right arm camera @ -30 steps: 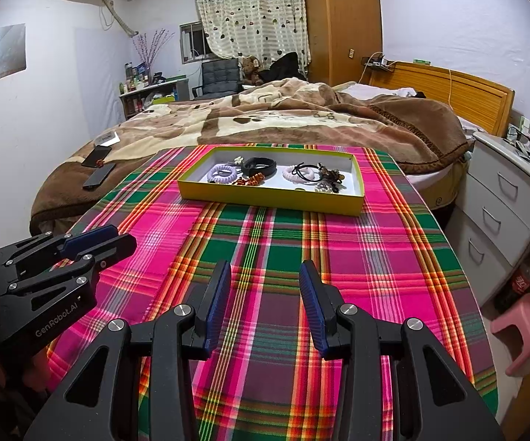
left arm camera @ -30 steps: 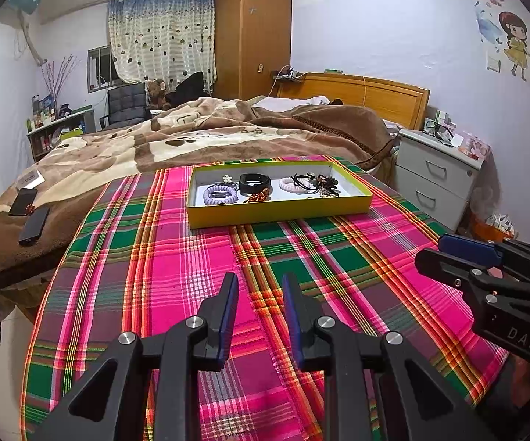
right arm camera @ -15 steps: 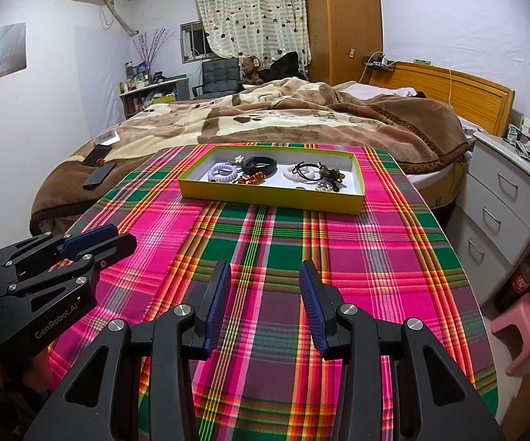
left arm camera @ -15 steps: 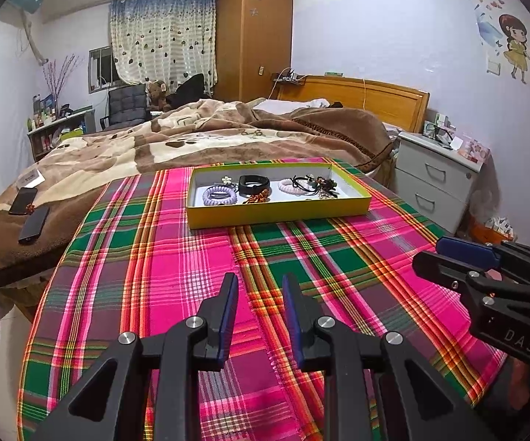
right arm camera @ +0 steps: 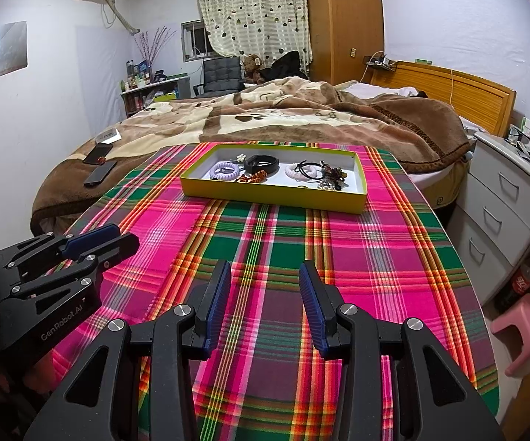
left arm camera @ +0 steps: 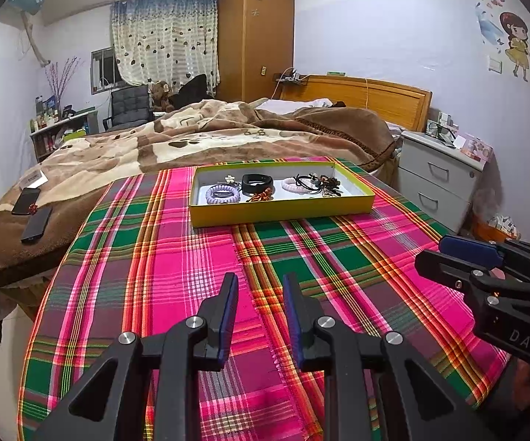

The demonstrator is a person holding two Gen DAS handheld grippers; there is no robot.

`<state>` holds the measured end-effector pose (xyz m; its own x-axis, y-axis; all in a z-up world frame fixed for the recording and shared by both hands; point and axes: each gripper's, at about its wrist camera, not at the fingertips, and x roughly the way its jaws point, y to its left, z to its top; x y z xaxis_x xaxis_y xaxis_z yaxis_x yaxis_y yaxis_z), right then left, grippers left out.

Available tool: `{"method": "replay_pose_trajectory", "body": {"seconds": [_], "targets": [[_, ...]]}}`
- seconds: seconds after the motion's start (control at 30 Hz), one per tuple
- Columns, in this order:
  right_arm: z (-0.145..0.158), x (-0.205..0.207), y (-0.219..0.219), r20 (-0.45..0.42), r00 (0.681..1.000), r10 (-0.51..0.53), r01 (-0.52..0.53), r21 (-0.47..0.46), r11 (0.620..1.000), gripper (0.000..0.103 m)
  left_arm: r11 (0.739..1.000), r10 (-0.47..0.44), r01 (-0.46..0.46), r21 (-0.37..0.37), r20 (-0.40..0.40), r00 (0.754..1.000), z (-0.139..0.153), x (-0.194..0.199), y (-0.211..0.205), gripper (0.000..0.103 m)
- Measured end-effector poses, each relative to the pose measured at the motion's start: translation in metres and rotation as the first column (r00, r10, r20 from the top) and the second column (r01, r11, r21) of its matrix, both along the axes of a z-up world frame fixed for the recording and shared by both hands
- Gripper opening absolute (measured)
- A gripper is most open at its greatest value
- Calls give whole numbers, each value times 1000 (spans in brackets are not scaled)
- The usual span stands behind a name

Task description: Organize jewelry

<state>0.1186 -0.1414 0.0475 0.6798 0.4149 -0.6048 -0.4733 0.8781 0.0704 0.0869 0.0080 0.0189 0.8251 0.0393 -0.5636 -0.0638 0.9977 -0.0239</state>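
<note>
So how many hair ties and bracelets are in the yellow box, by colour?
In the yellow box, as far as I can tell:
Purple coil tie: 1
Pink coil tie: 1
Black band: 1
Black elastic: 1
Orange beaded piece: 1
Small flower piece: 1
Dark beaded cluster: 1
Total: 7

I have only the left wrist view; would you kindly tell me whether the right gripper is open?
Observer: Yes, the right gripper is open, with nothing between its fingers.
Operator: Thank you. Is anything on the floor right of the table?
Observer: A pink stool stands there.
Operator: Anything else nearby?
Observer: A red-labelled bottle stands by the nightstand, behind the stool.
</note>
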Motion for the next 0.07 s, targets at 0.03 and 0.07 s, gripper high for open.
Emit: {"method": "replay_pose_trajectory", "body": {"seconds": [0.03, 0.07], "targets": [[-1, 0, 0, 0, 1000, 0, 0, -1, 1000, 40, 1000, 1, -1, 0, -1, 1000, 0, 0, 0, 24], [0, 0, 0, -1, 1000, 0, 0, 2, 1000, 40, 1000, 1, -1, -1, -2, 1000, 0, 0, 0, 24]]}}
